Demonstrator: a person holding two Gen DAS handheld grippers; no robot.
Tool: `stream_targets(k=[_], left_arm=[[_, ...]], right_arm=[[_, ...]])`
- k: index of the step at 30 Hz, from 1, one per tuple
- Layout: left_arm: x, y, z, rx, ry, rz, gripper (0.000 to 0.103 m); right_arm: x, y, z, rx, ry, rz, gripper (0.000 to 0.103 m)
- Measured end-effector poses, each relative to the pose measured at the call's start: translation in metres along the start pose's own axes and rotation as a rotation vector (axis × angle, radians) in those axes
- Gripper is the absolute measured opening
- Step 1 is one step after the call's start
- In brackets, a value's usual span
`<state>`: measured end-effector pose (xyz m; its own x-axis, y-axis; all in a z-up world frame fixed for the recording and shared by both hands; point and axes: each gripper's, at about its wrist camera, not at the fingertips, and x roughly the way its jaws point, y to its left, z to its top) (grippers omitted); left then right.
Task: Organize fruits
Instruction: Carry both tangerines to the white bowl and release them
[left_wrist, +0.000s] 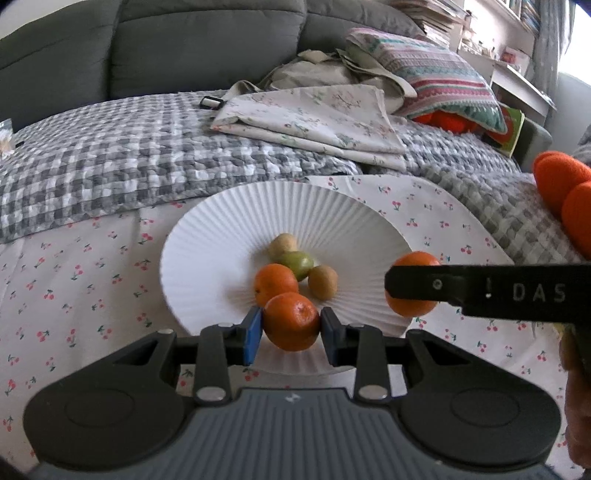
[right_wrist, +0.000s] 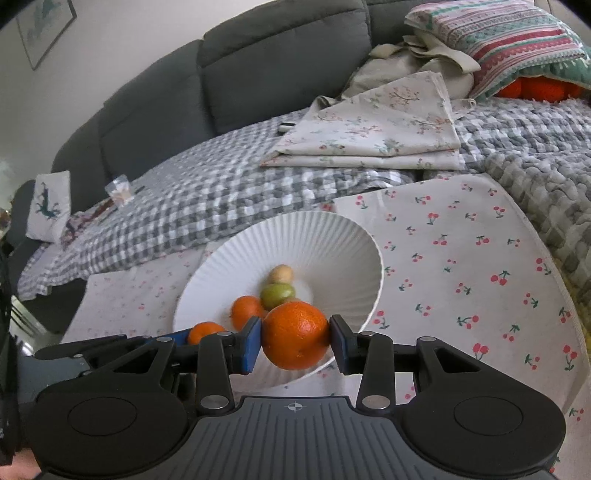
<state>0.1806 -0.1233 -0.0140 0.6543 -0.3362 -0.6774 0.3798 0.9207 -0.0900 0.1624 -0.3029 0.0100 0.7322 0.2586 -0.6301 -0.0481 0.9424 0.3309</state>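
Oranges: my left gripper (left_wrist: 291, 330) clamps one (left_wrist: 291, 321), right gripper (right_wrist: 295, 341) clamps another (right_wrist: 295, 334); its finger reads "DAS".

The white bowl (left_wrist: 207, 236) has bare ribbed slope at its far and left sides; four fruits (left_wrist: 295, 264) crowd its middle. The cherry-print cloth (right_wrist: 461, 258) lies open to the right. Folded sheets (right_wrist: 373, 136) block the way behind.

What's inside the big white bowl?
In the white bowl lie an orange, a green fruit and two brownish ones. The left gripper's orange covers part of the bowl's near side, so anything under it stays hidden.
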Motion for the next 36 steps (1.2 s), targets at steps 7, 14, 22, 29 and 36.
stream_targets(k=[7, 14, 22, 29, 36], left_arm=[[0.006, 0.003, 0.001, -0.033, -0.012, -0.006, 0.038], [-0.001, 0.007, 0.002, -0.023, -0.046, 0.002, 0.058], [-0.020, 0.037, 0.005, -0.115, -0.075, 0.016, 0.059], [-0.035, 0.068, 0.000, -0.155, -0.080, 0.051, 0.060], [-0.046, 0.078, -0.015, -0.140, -0.052, 0.035, 0.063]], right_arm=[[0.010, -0.001, -0.001, -0.020, 0.007, -0.018, 0.039], [0.012, -0.009, 0.001, 0.010, 0.002, -0.030, 0.046], [0.000, -0.014, 0.005, 0.040, -0.036, -0.043, 0.059], [-0.007, -0.013, 0.006, 0.034, -0.042, -0.039, 0.059], [-0.007, -0.005, 0.002, 0.016, -0.024, -0.038, 0.062]])
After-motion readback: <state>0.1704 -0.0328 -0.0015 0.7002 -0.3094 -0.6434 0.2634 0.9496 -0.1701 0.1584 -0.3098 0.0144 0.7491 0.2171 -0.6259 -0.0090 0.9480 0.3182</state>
